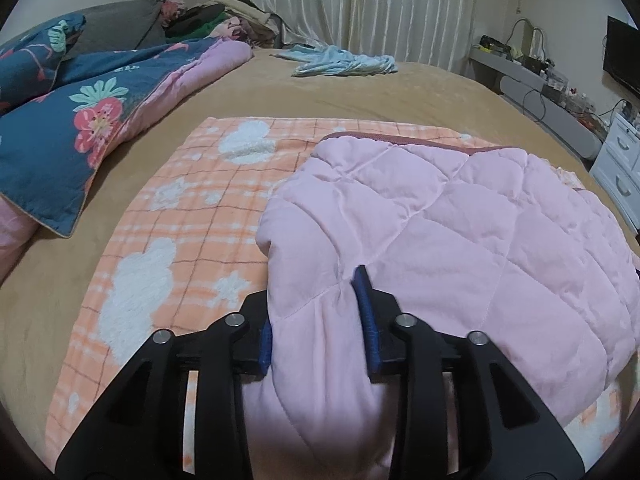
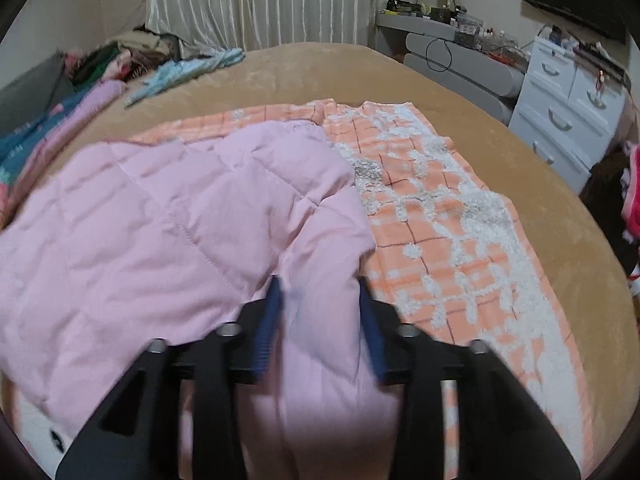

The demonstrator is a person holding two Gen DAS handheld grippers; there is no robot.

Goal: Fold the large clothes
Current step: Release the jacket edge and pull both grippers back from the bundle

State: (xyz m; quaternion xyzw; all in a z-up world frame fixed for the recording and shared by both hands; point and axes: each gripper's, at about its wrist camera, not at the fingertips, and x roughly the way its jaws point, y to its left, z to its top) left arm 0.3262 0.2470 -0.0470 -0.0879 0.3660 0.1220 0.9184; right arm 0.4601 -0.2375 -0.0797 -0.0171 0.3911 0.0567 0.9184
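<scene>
Both claws clamp puffy quilted pink garment (image 1: 440, 220) | lies on nubby orange plaid blanket (image 1: 192, 200)

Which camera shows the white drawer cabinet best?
The right wrist view: the white drawer cabinet shows several drawers with handles, fairly large. The left wrist view catches only a distorted sliver of it at the right edge.

Left claw (image 1: 316, 320) grips pink quilted garment (image 1: 460, 240) over checked blanket (image 1: 192, 208).
</scene>
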